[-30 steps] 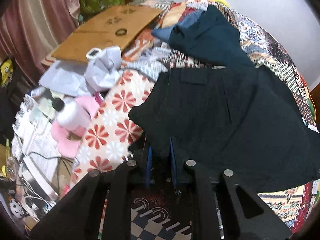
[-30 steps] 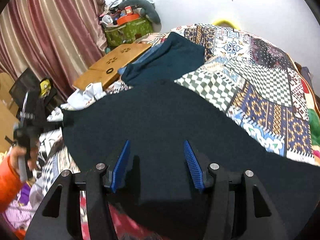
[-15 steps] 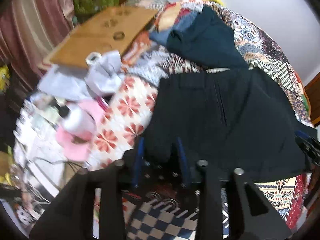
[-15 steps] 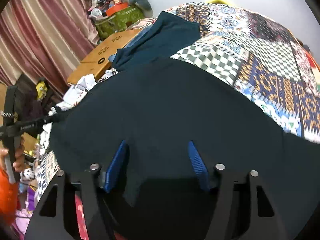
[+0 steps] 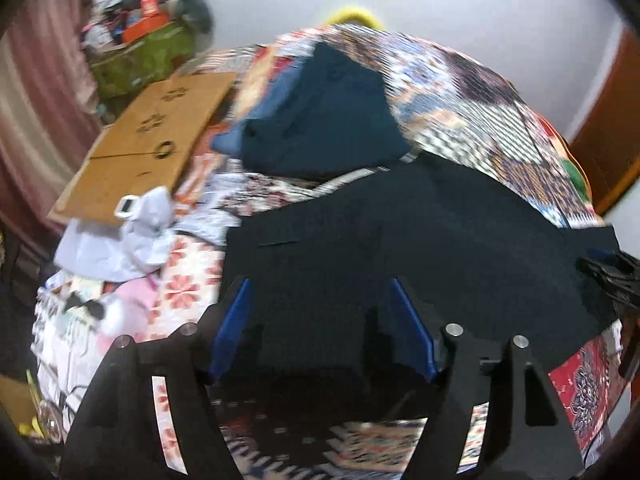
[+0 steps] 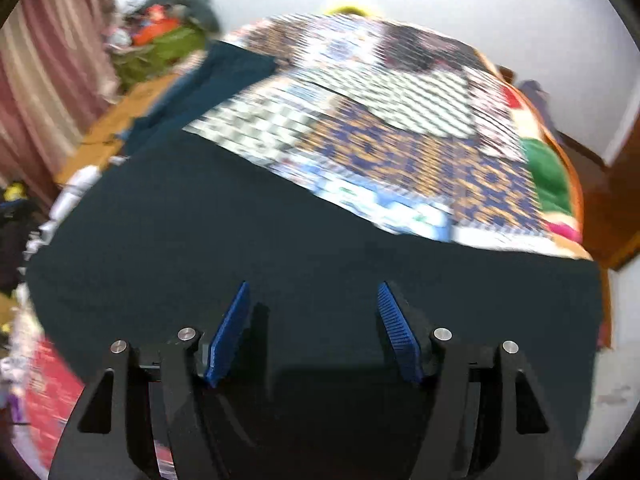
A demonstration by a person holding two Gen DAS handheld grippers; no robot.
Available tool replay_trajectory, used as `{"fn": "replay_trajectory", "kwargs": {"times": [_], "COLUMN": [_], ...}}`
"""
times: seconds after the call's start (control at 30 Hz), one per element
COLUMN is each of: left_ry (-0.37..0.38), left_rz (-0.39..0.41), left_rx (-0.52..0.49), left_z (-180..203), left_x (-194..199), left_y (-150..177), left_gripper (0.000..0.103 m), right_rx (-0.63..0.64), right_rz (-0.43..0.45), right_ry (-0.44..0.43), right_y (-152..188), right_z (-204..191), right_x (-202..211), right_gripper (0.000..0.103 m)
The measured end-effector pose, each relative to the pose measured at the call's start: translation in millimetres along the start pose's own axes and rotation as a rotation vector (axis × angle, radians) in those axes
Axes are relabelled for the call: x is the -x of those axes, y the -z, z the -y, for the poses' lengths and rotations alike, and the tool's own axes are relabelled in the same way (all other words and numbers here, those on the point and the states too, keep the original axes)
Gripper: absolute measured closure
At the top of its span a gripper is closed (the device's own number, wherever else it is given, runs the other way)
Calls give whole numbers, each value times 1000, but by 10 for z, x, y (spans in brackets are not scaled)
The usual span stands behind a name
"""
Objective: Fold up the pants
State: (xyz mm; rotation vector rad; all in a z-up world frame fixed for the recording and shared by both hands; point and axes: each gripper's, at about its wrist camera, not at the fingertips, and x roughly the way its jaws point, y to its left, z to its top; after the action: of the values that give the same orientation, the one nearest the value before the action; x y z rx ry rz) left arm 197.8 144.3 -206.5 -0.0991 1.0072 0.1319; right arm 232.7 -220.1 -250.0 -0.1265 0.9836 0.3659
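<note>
The pants (image 5: 420, 248) lie spread flat across the patchwork quilt (image 5: 472, 96), filling the near half of both views. The left gripper (image 5: 320, 320) is released, its blue pads wide apart over the near hem; the right gripper (image 6: 314, 320) is likewise released above the cloth, gripping nothing. Both frames are smeared, so whether any pad touches the fabric is hard to say. The risk from here: closing on only the top layer would drag it askew and crease the fold. The teal garment (image 5: 320, 120) nearby could also snag.
</note>
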Motion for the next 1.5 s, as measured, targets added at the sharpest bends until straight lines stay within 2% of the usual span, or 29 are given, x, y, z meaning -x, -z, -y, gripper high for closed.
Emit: {"fn": "replay_trajectory", "kwargs": {"times": [0.13,0.23,0.33,0.57,0.67,0.87,1.1,1.13,1.23,1.3,1.4,1.5], "left_ry": [27,28,39,82,111,108,113,113,115,119,120,120], "left_rz": [-44,-66,-61,-70,-89,-77,-75,-75,-78,-81,-81,-78], "left_rx": [-108,-175,-200,-248,-269,-327,-337,-339,-339,-337,-340,-343], "left_z": [385,650,828,1167,1304,1552,1702,1716,1744,1757,1773,1783], "left_x": [-207,-340,-369,-410,-444,-462,-522,-528,-543,-550,-559,-565], "left_y": [-18,-50,-109,-205,-192,-102,-99,-97,-108,-119,-118,-115], "left_gripper": [32,32,32,29,26,19,14,14,14,14,14,13], "right_rx": [-25,-70,-133,-302,-395,-527,-683,-700,-722,-724,-723,-703], "right_rz": [-38,-46,-33,69,120,138,180,188,210,222,239,252], "right_ry": [93,129,147,127,74,17,-57,-56,-26,-3,-9,-24], "right_y": [260,492,623,977,1133,1253,1270,1269,1259,1241,1211,1205], "right_z": [328,598,779,1028,1067,1081,1289,1326,1399,1452,1553,1582], "right_x": [57,240,461,1013,1105,959,765,732,720,729,750,790], "right_gripper": [41,41,41,41,34,34,32,34,50,72,91,93]}}
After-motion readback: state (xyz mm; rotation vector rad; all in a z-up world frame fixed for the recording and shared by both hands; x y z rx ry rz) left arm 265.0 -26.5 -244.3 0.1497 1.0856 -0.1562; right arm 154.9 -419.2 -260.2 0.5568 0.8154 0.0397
